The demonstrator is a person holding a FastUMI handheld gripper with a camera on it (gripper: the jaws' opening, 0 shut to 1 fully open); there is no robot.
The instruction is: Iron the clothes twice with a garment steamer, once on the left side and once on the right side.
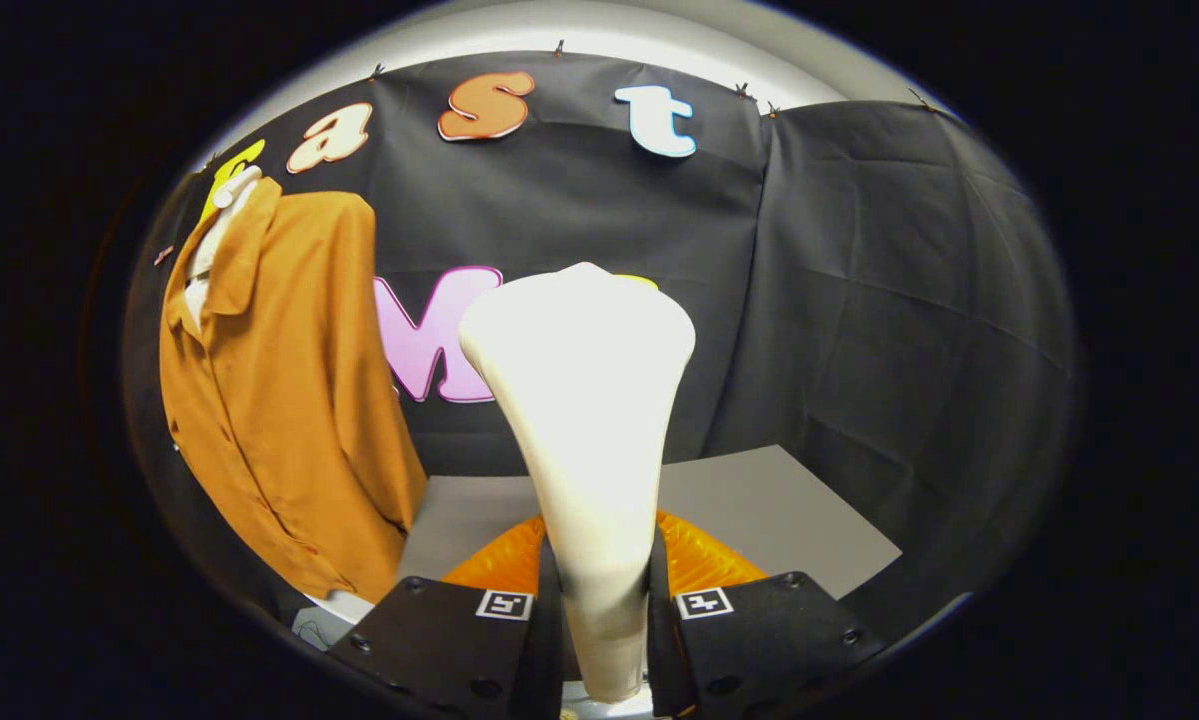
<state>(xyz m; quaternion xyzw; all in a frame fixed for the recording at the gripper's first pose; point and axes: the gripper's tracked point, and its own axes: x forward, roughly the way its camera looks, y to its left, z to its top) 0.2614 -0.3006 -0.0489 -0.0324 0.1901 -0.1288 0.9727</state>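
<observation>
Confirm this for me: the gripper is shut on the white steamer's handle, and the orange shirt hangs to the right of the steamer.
One detail is wrong. In the gripper view the gripper is shut on the white steamer, its handle between the fingers, but the orange shirt hangs to the left of the steamer, not the right.

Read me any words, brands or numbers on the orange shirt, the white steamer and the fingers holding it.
Orange shirt: no text on it.
White steamer, clamped between the fingers: no word or brand on the side that shows.
Square black-and-white marker on one finger, and its twin on the other: coded patterns, not letters or numbers.
So nothing here can be quoted.
</observation>
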